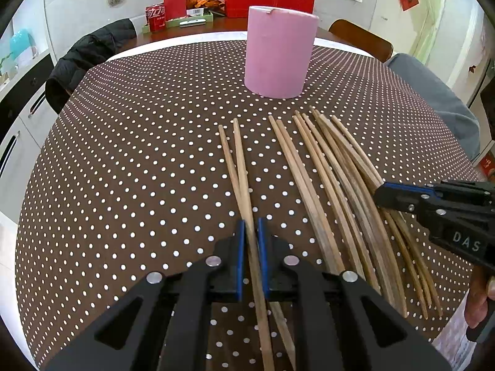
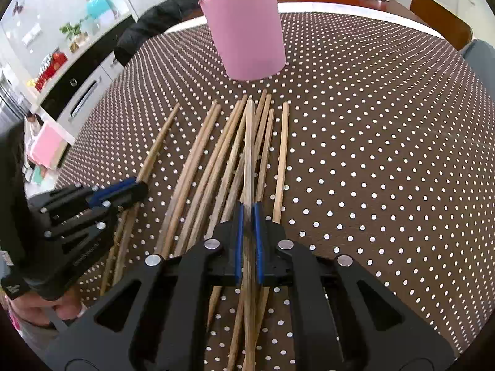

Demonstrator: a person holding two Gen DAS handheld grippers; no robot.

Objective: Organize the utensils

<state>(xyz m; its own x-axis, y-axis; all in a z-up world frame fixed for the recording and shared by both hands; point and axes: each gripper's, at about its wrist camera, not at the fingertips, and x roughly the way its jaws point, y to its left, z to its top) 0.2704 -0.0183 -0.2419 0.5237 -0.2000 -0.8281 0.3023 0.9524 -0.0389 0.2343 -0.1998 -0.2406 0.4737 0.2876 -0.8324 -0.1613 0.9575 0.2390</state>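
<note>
While clamped, both jaws pinch chopsticks (image 1: pixel 244 185).

Dotted brown table (image 1: pixel 123 160) bears pink cylinder (image 1: pixel 280 52), wooden chopsticks (image 1: pixel 328 179).

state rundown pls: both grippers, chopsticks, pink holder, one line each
left gripper: shut on one chopstick of the left pair.
right gripper: shut on one chopstick from the main bunch.
loose chopsticks: lying flat on the dotted tablecloth, fanned side by side, some overlapping.
pink holder: upright beyond the chopstick tips; no chopsticks visible sticking out.
</note>
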